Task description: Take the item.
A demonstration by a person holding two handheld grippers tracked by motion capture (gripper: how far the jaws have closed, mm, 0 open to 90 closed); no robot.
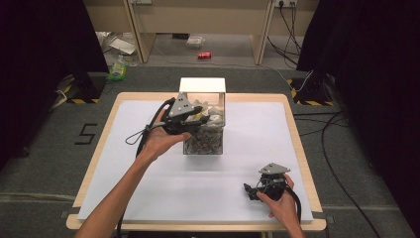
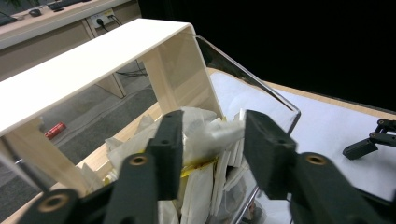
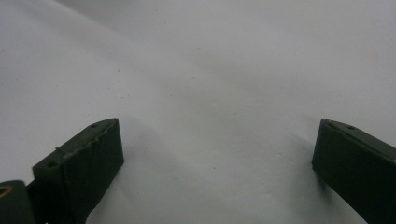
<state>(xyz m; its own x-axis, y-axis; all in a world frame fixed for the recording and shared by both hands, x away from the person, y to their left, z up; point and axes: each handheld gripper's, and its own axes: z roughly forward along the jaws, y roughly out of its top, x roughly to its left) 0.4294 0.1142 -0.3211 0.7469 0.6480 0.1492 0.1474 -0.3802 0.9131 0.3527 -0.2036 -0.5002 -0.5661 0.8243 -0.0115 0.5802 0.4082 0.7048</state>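
Presently catalogued, at the table:

Box (image 1: 203, 141): clear-walled, stood at mid-table toward the far edge, on the white sheet (image 1: 208, 183); a cream cover (image 1: 202, 85) bridged its far side.

Box contents: white paper packets (image 2: 198, 186), packed upright and filling it to the brim; a darker mixed layer showed through the lower wall, too small to identify.

Top packet (image 2: 212, 133): crumpled, white, stood above the rest at the box's open top, between the left jaws.

Left gripper (image 2: 212, 140): over the box's near-left corner, jaws part closed around the top packet; whether the pads pressed it could not be told. A yellow strip (image 2: 198, 166) lay just below.

Right gripper (image 1: 255, 191): rested on the sheet near the table's near-right corner, well apart from the box; jaws spread wide, bare sheet between them.

Floor beyond table: a red can (image 1: 204, 55) and scattered litter near a wooden bench (image 1: 198, 20).
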